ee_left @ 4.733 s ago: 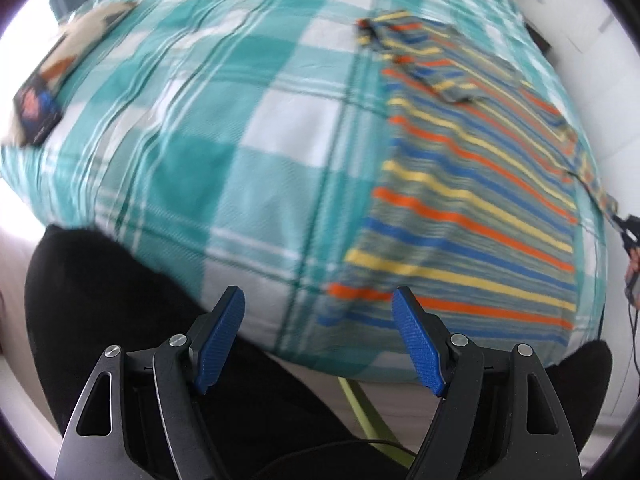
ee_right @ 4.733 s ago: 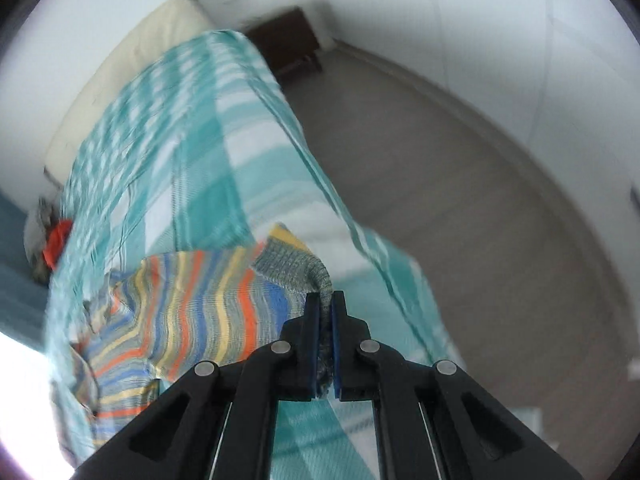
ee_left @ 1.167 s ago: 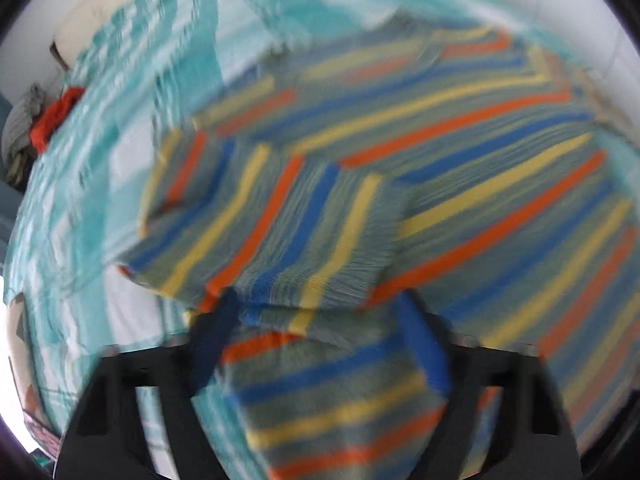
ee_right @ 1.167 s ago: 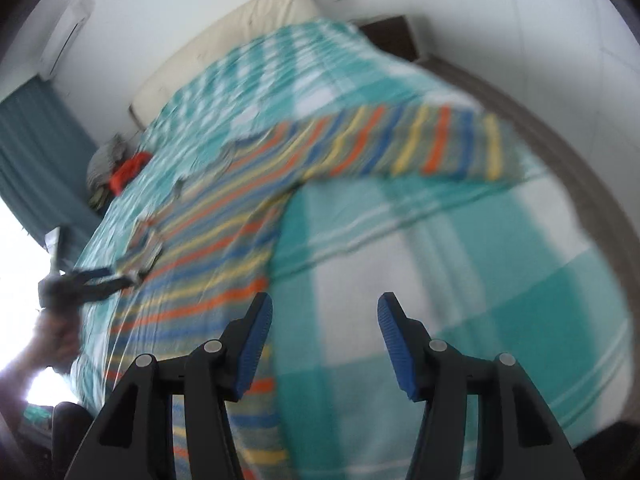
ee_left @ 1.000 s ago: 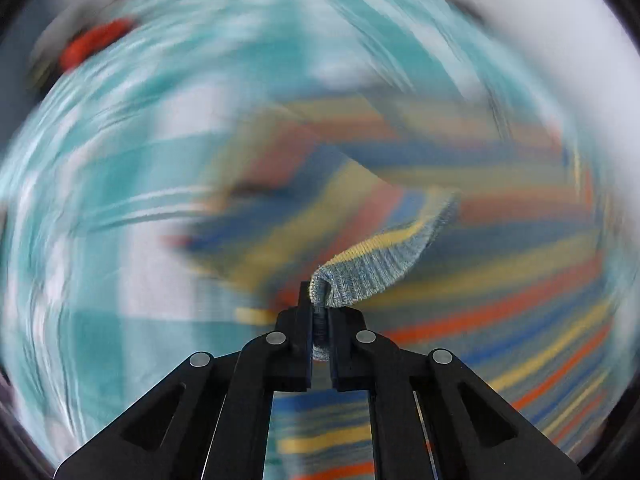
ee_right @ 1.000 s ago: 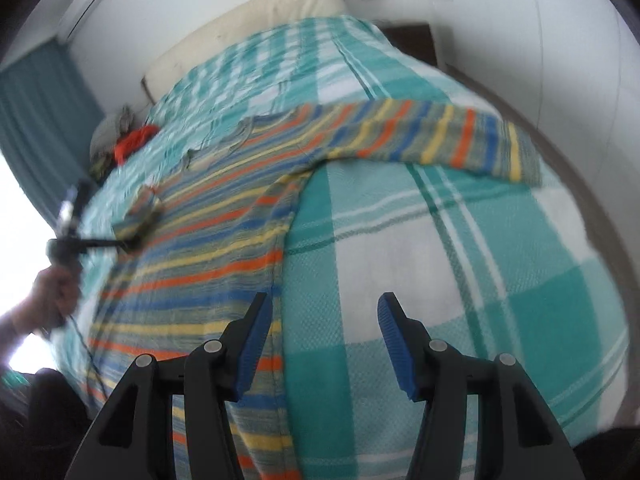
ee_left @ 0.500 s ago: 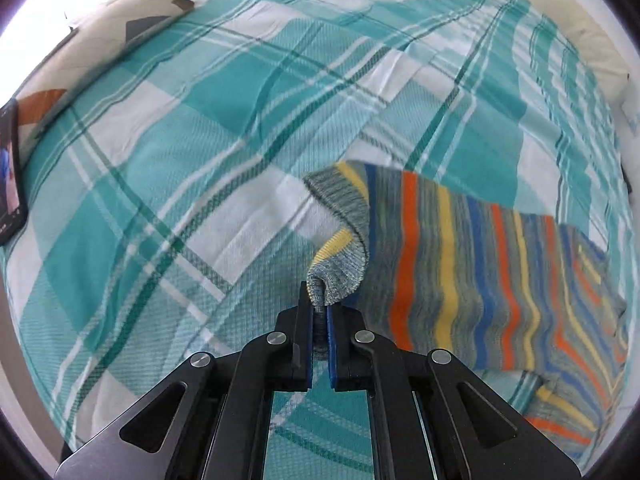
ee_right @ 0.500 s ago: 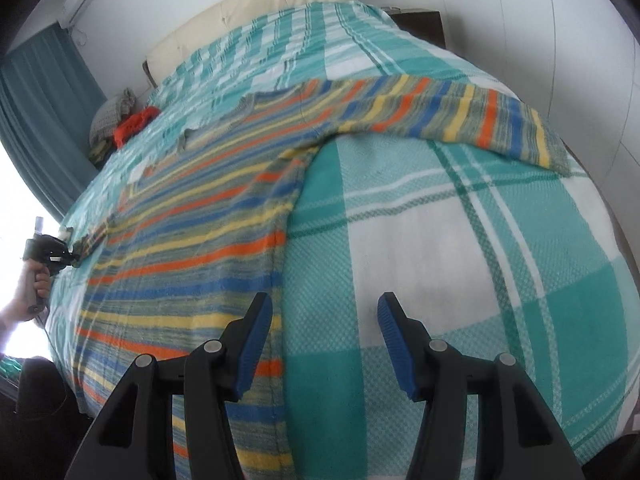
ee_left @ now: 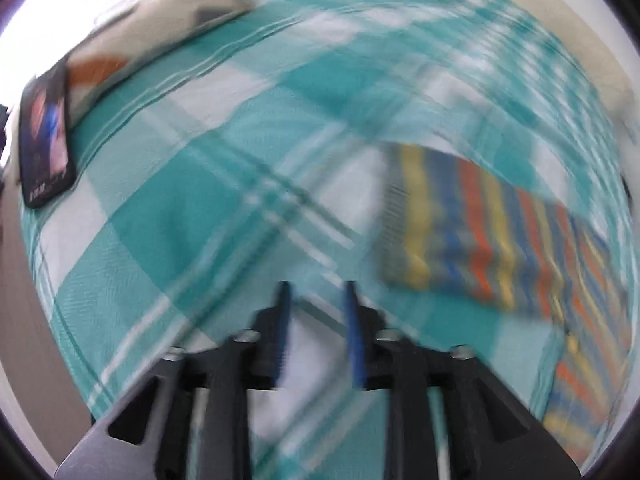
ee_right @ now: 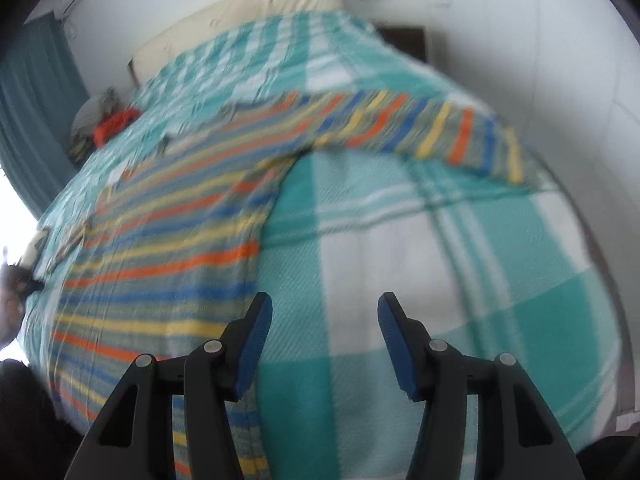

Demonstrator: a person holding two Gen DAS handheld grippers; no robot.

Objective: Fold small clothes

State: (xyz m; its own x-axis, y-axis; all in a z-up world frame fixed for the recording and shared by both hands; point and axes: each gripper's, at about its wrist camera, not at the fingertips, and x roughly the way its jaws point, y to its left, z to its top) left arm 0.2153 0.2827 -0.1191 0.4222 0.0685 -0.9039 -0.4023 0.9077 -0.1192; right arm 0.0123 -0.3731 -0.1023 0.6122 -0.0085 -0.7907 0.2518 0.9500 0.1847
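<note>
1. A striped sweater (ee_right: pixel 168 248), banded in orange, blue, yellow and grey, lies spread flat on a bed covered by a teal-and-white checked blanket (ee_right: pixel 420 264).
2. In the right wrist view one sleeve (ee_right: pixel 420 128) stretches out sideways toward the wall side of the bed, lying flat on the blanket.
3. The right gripper (ee_right: pixel 325 340) hovers over bare blanket just beside the sweater's side edge; its blue-padded fingers (ee_right: pixel 256 340) stand wide apart with nothing between them.
4. The left gripper (ee_left: pixel 316 336) is blurred; its fingers are parting, with only blanket showing in the gap and no cloth held.
5. In the left wrist view the other sleeve (ee_left: pixel 472 236) lies flat on the blanket, up and to the right of the left gripper and apart from it.
6. A dark phone-like slab (ee_left: pixel 46 140) rests near the bed's left edge beside a pale cushion (ee_left: pixel 160 28).
7. A red item (ee_right: pixel 116 124) sits near the headboard end.
</note>
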